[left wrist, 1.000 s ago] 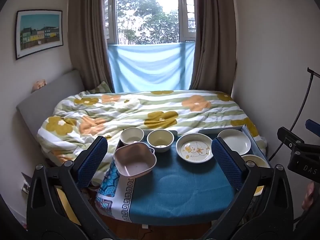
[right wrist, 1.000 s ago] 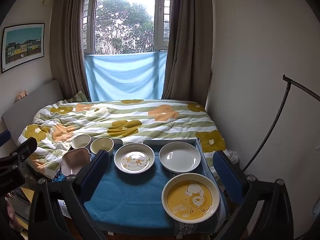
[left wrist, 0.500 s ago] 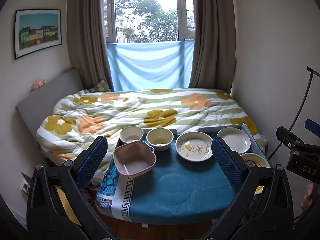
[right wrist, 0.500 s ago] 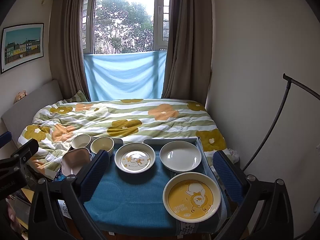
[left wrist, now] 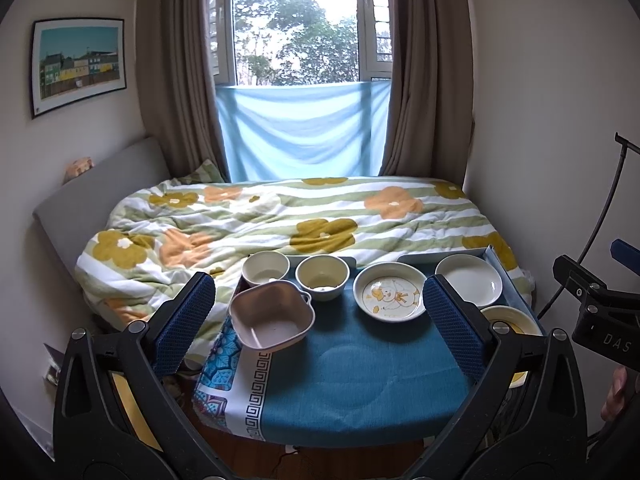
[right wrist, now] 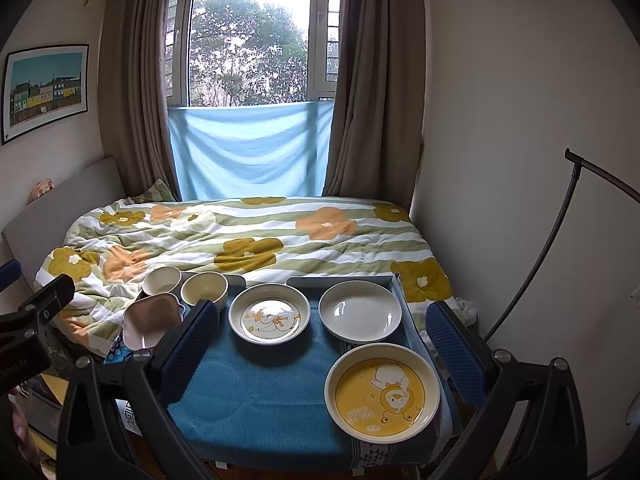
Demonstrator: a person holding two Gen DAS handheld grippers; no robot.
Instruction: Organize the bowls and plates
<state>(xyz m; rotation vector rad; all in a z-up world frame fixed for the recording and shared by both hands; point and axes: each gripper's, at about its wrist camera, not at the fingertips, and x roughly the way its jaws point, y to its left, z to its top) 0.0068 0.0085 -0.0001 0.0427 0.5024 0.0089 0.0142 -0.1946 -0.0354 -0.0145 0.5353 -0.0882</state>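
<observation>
Plates and bowls sit spread over the blue cloth of a small table at the foot of the bed, none stacked yet. From our right wrist view, the yellow plate lies at 5 o'clock, the plain white plate at 1, the duck plate at 12; two round bowls and the pink square bowl crowd 10 o'clock. Our left gripper and right gripper both hover short of the table, fingers spread wide, holding nothing. We judge the work barely begun. The pink square bowl overhangs the table's left edge and looks tilted, so a careless nudge from our left fingers could tip it off toward the floor. The plates' shallow, glazed rims may slip from a pinch, and the yellow plate sits near the front corner
</observation>
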